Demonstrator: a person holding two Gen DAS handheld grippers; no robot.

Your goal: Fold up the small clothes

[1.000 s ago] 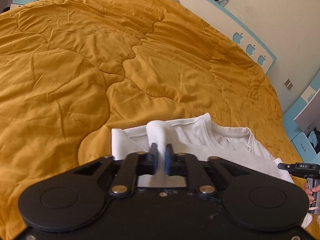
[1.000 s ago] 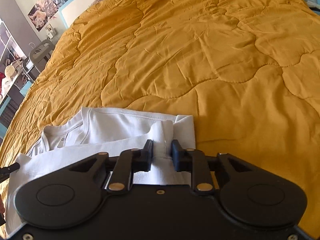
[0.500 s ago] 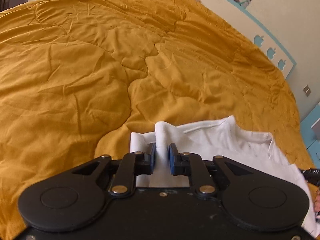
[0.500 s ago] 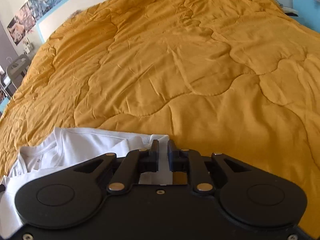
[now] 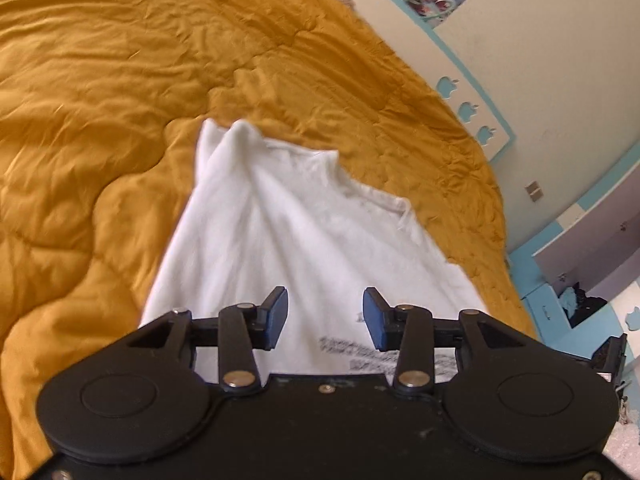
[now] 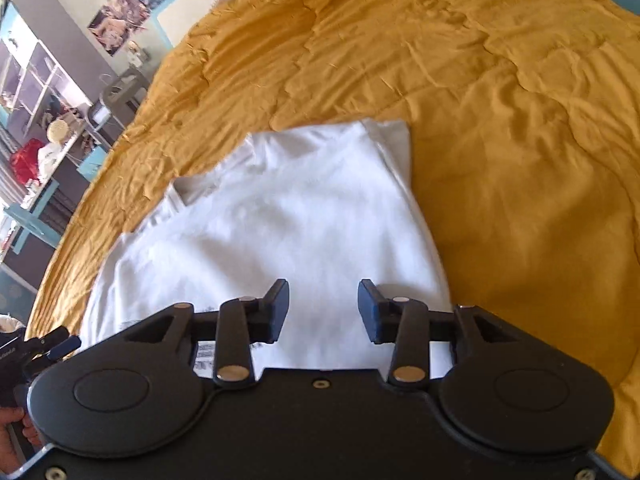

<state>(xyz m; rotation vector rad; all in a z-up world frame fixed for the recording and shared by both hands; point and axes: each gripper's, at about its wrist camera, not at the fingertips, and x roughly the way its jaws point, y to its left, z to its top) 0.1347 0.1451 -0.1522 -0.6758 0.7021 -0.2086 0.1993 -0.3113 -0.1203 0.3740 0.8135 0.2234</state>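
Observation:
A small white shirt (image 5: 288, 232) lies folded on the mustard quilt (image 5: 100, 100), with dark printed text near its front edge. It also shows in the right wrist view (image 6: 288, 232), its neckline to the left. My left gripper (image 5: 325, 318) is open and empty above the shirt's near edge. My right gripper (image 6: 323, 311) is open and empty above the shirt's near right part. A raised fold stands at the shirt's far end in the left wrist view.
The quilt (image 6: 520, 160) covers the whole bed. A blue-trimmed headboard with apple cutouts (image 5: 472, 108) and a cabinet (image 5: 560, 304) stand on the right. Shelves with clutter (image 6: 44, 128) stand past the bed's left side. The other gripper's tip (image 6: 56, 346) shows at lower left.
Both grippers were shut on the shirt's edge; both have opened and let it go. The shirt now lies spread further forward, and both grippers have pulled back and up.

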